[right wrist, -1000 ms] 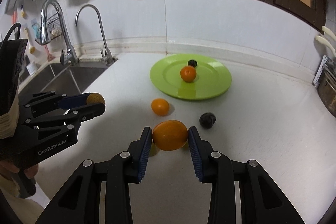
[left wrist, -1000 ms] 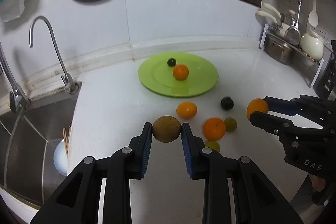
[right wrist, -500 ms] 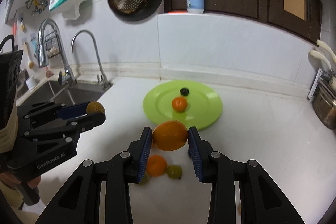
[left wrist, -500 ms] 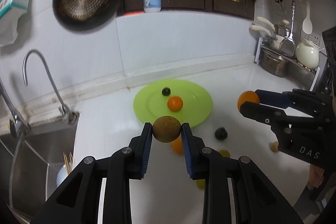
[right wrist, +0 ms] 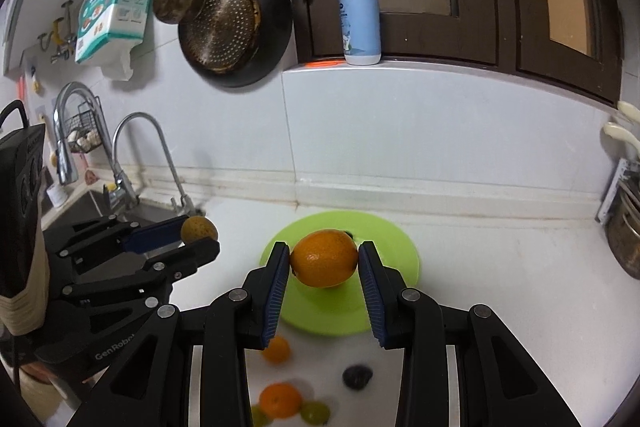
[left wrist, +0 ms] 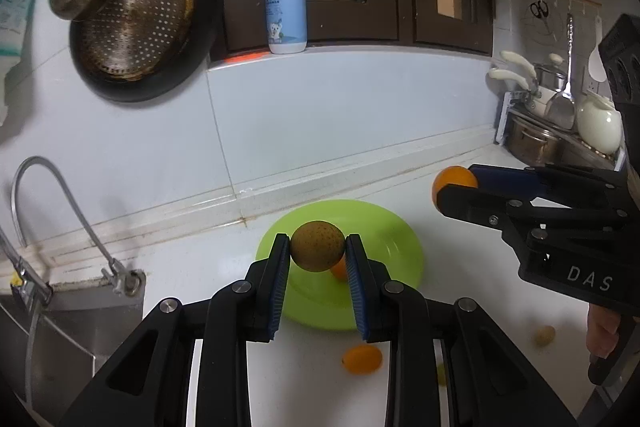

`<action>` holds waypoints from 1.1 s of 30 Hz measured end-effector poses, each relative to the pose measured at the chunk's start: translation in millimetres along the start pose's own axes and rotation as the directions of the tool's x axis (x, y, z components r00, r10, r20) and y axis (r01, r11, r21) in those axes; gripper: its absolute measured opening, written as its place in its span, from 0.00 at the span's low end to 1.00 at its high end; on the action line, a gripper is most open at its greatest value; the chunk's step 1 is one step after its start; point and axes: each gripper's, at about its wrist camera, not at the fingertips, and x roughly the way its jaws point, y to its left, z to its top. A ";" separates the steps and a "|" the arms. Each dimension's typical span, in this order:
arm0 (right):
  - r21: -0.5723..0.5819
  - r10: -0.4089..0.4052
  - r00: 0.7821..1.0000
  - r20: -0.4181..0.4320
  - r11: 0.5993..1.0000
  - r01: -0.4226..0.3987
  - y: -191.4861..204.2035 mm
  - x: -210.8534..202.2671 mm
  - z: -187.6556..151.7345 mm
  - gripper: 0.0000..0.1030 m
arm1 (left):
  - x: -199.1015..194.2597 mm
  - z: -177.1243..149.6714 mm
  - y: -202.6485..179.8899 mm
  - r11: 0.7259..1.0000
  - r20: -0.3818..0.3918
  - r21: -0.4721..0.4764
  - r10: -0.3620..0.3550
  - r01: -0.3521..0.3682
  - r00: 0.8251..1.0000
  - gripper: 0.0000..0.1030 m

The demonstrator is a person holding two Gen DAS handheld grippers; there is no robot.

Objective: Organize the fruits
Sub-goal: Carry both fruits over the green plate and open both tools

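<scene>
My left gripper (left wrist: 317,251) is shut on a round brown-green fruit (left wrist: 317,245), held in the air in front of the green plate (left wrist: 384,243). My right gripper (right wrist: 324,261) is shut on a large orange (right wrist: 324,258), also above the green plate (right wrist: 400,247). In the left wrist view the right gripper (left wrist: 456,187) shows at right with its orange (left wrist: 454,181). In the right wrist view the left gripper (right wrist: 200,233) shows at left with the brown fruit (right wrist: 199,229). A small orange (left wrist: 339,269) lies on the plate, mostly hidden.
Loose fruit lies on the white counter (right wrist: 500,287) below the grippers: small oranges (right wrist: 280,399) (left wrist: 362,359), a dark fruit (right wrist: 357,375) and green ones (right wrist: 315,411). A sink with a tap (left wrist: 52,219) is at left, a pot rack (left wrist: 560,135) at right.
Both grippers have risen and moved toward the plate with their fruit still held. The loose fruit on the counter has slid toward the bottom of both views.
</scene>
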 end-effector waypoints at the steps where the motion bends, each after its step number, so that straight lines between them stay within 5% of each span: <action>1: 0.006 0.006 1.000 -0.006 1.000 -0.006 -2.3 6.5 4.7 0.36 | 5.3 2.9 1.8 1.000 -0.004 -0.007 -0.002 0.002 1.000 0.28; 18: 0.070 0.013 0.989 -0.145 0.998 -0.003 -34.0 108.0 29.6 0.36 | 111.2 24.5 26.9 0.997 -0.175 -0.071 -0.035 0.023 0.984 0.28; 33: 0.071 -0.029 0.951 -0.309 0.996 0.053 -57.2 184.2 14.6 0.36 | 185.5 12.1 32.2 0.992 -0.354 -0.119 -0.091 0.051 0.931 0.28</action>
